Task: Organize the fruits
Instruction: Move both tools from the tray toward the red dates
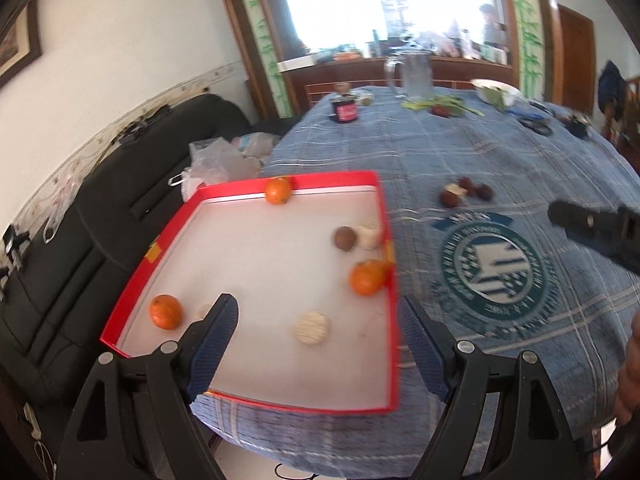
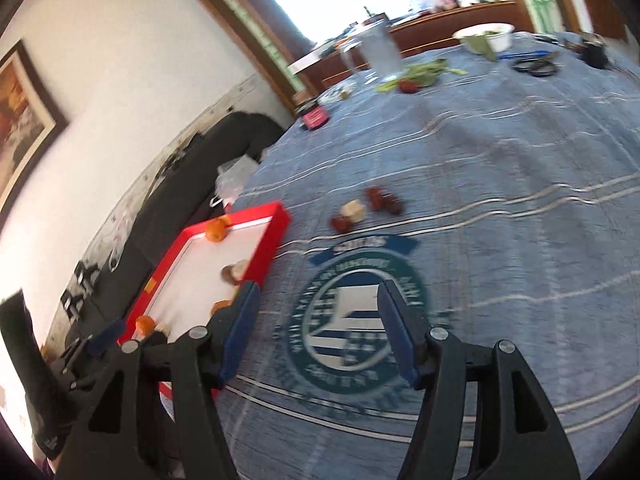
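A red tray (image 1: 384,216) with a white floor sits at the table's left edge. In it lie three oranges, at the far rim (image 1: 278,190), the right wall (image 1: 366,277) and the near left (image 1: 165,311), a brown round fruit (image 1: 345,238), a pale piece (image 1: 370,235) and a pale ridged disc (image 1: 312,327). My left gripper (image 1: 316,320) is open and empty over the tray's near end. Dark red fruits and a pale piece (image 1: 466,192) lie on the cloth right of the tray. My right gripper (image 2: 318,300) is open and empty over the printed emblem; the tray (image 2: 276,232) is at its left.
The blue plaid tablecloth (image 1: 480,152) has a round green emblem (image 1: 494,270). At the far end stand a glass pitcher (image 1: 414,74), a dark jar (image 1: 344,110), a white bowl (image 1: 496,90) and greens. A black sofa (image 1: 100,208) with plastic bags lies left.
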`<state>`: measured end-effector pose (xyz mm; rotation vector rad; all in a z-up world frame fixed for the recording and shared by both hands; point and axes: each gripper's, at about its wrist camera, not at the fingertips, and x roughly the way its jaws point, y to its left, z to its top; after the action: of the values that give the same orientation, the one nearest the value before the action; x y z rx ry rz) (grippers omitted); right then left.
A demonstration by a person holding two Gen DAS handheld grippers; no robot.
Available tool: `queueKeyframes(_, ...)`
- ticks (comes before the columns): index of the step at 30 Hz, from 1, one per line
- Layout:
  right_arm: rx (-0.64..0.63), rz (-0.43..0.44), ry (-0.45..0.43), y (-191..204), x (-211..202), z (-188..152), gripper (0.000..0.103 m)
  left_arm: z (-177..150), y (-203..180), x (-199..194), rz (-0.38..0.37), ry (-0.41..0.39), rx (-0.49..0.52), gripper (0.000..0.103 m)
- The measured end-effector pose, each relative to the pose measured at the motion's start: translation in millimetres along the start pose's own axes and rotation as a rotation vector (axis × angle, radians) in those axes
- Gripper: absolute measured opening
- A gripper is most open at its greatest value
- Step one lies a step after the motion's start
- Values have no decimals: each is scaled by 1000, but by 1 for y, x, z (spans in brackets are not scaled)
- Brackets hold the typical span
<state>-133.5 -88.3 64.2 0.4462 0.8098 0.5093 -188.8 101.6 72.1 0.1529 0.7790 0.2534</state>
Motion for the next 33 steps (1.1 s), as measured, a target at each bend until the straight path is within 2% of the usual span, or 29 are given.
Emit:
queueKeyframes(8,61,-12,-68,-26,-41,-2,63,-8,-43,-20,-44,-11,109,82)
queueKeyframes(14,78,-14,-104,-32,-66,-7,64,-15,-61,-41,-70,-35,160,82)
queueKeyframes(26,50,-50,-221,-20,-137,-12,65,-19,-81,-79,-144,-115,206,82)
queueKeyframes(33,66,-84,-286,-22,-172,-17,68,-27,-75,-96,-176,-152,209,83)
